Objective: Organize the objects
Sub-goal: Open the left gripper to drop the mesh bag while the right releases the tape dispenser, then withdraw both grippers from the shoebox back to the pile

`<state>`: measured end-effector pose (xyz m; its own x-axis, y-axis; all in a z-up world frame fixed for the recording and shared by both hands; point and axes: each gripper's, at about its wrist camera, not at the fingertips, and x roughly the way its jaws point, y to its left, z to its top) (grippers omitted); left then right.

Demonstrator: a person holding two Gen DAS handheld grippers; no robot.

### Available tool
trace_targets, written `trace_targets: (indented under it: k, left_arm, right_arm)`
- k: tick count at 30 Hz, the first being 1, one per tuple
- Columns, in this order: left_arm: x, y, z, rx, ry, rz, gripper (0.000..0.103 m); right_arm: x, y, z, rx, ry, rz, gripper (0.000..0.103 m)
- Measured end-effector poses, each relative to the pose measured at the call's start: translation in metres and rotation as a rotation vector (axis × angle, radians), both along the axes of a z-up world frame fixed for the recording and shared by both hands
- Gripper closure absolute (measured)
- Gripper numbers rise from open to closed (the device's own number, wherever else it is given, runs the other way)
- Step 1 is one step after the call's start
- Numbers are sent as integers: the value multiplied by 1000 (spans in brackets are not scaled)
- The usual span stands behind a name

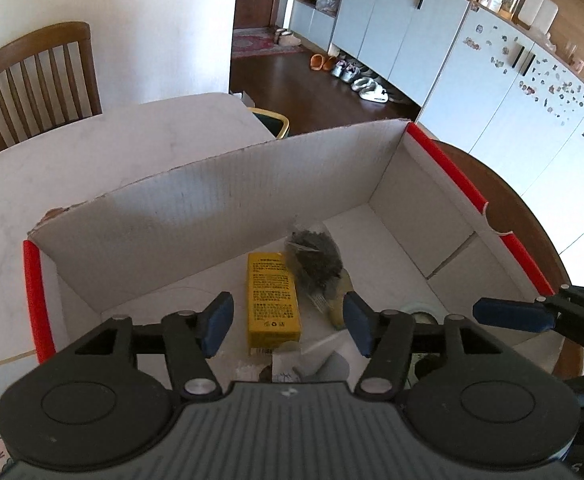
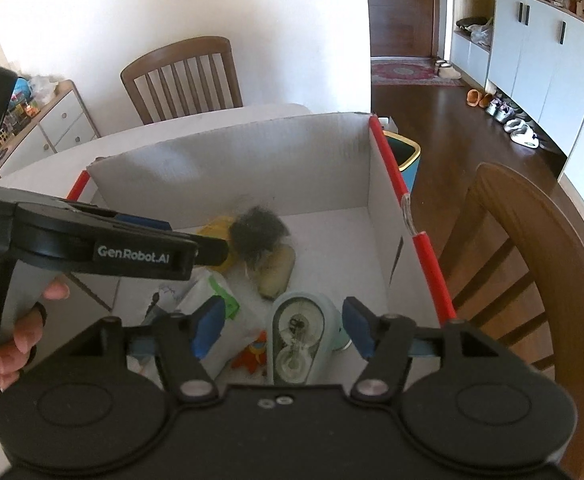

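Both the left gripper (image 1: 288, 324) and right gripper (image 2: 282, 330) are hanging released, holding nothing, over the box (image 1: 196, 196). Below the right one, the tape dispenser (image 2: 297, 336) is lying loose; closing carelessly could be pinching neighbouring clutter instead.

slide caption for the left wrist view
Open left hand-held gripper above a yellow rectangular carton inside a white cardboard box.

White cardboard box (image 1: 276, 184) showing red tape on its rims. Yellow carton (image 1: 272, 300) lying inside, carrying dense black print. Clear bag (image 1: 313, 258) holding dark grey-black bits. Pale green tape dispenser (image 2: 297, 338) sitting beside an orange toy (image 2: 252, 356). Gripper pads (image 1: 216, 322) showing blue on black arms. Brown slatted chair (image 2: 182, 76) standing behind.
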<state>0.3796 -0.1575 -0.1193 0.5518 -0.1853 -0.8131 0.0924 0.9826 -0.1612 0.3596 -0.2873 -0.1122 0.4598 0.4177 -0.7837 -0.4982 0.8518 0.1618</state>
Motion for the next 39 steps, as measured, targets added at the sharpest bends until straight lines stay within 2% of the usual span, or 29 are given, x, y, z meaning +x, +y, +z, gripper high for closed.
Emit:
trace_targets:
  k: [14,20,22,30,32,33,39]
  left_arm:
    - [-44,10,42,-11,-113,-35,43]
    - [-67,27,65,-20,-177,-27,43]
    - [-75,34,72,-17,-191,-22,38]
    - [-110,67,91,-10,-233,-4,36]
    - [-120,76,94,-8,-243,-1,26]
    - [-125,81,95,-7,-254,-1,24]
    - [-151,113,102,-2,-272,16,22]
  right_arm:
    - [-31,-2,31,42,-45,-25,37]
    - [-51,2,53,62,-96,-24,32]
    - [-58,6,59,68,-109,-20,31]
    - [-88,30,77,66,-160,7,20]
    - [-97,39,80,64,-169,19,18]
    - [-101,42,81,62,-174,20,17]
    - [-123,69,90,67,-199,24,9]
